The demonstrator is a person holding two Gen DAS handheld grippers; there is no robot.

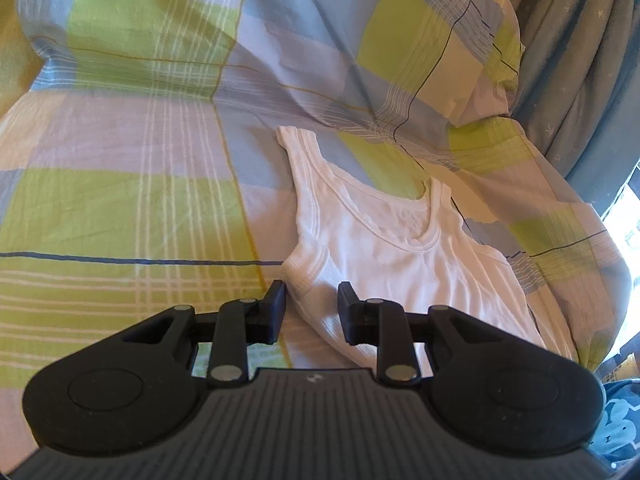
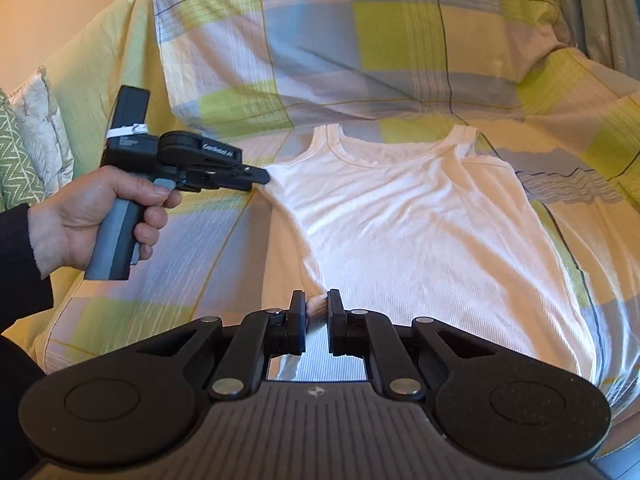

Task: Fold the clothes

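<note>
A white tank top lies flat on the checked bedcover, straps toward the pillows; it also shows in the left wrist view. My left gripper is open, its jaws astride the top's left armpit edge; in the right wrist view it touches that same corner, held by a hand. My right gripper is shut on a bunch of the top's lower left hem edge.
The bed carries a green, blue and lilac checked cover. Two matching pillows lie behind the top. Grey-blue curtains hang at the right. A green patterned cushion sits at the far left.
</note>
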